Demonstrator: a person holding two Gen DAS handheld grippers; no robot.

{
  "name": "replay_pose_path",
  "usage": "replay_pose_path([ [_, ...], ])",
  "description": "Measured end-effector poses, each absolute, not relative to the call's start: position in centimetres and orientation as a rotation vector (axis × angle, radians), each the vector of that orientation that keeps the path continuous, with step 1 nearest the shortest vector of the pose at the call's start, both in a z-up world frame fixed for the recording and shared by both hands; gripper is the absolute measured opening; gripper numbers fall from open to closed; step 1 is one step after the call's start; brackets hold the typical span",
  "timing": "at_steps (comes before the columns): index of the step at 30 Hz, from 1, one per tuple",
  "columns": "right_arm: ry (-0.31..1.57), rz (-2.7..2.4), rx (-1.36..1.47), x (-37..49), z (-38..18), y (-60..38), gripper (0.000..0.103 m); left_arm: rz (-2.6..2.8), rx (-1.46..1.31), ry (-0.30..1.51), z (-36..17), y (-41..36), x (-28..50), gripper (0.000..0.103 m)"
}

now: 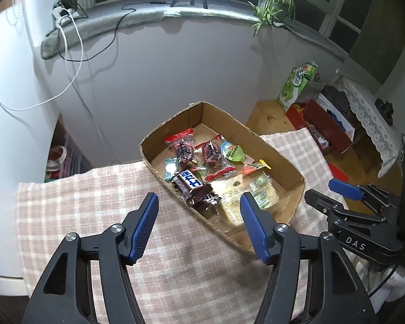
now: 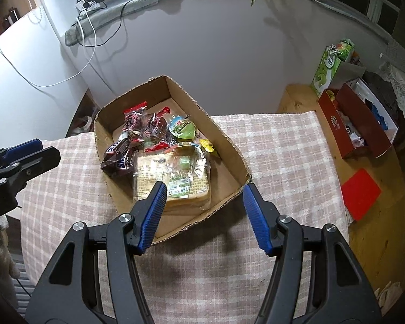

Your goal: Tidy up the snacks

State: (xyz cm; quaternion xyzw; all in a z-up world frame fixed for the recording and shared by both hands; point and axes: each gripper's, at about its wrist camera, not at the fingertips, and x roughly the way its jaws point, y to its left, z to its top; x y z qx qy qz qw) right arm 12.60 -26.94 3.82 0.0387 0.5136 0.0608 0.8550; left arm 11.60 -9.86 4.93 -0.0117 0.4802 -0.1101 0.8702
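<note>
While both claws hang wide open and empty above the checked cloth (image 2: 270, 145) on the desk, the left claw (image 1: 199, 202) and right claw (image 2: 205, 191) each face the near end of the cardboard box (image 1: 272, 148). Inside it lie a sandwich pack (image 2: 172, 181), 1 dark chocolate bar (image 1: 193, 185), then candy packets (image 1: 185, 148) farther back.

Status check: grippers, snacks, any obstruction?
Left gripper open, empty; right gripper open, empty. Snacks all in cardboard box, bread pack nearest. Nothing blocking.
</note>
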Motion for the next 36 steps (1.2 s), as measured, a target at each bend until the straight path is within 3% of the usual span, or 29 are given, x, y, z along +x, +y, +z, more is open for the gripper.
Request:
replay_pose_path([
  [10, 1.079, 0.13, 0.081, 12.4, 4.1, -26.6, 0.062, -0.198, 0.001, 0.984, 5.6, -10.0, 10.9, 0.069],
  [14, 1.071, 0.125, 0.084, 12.2, 4.3, -26.6, 0.078, -0.188, -0.006, 0.984, 5.8, -9.9, 10.9, 0.07],
  [36, 1.094, 0.12, 0.086, 12.3, 4.1, -27.0, 0.078, -0.182, 0.001, 0.983, 6.2, -10.1, 10.4, 0.07],
])
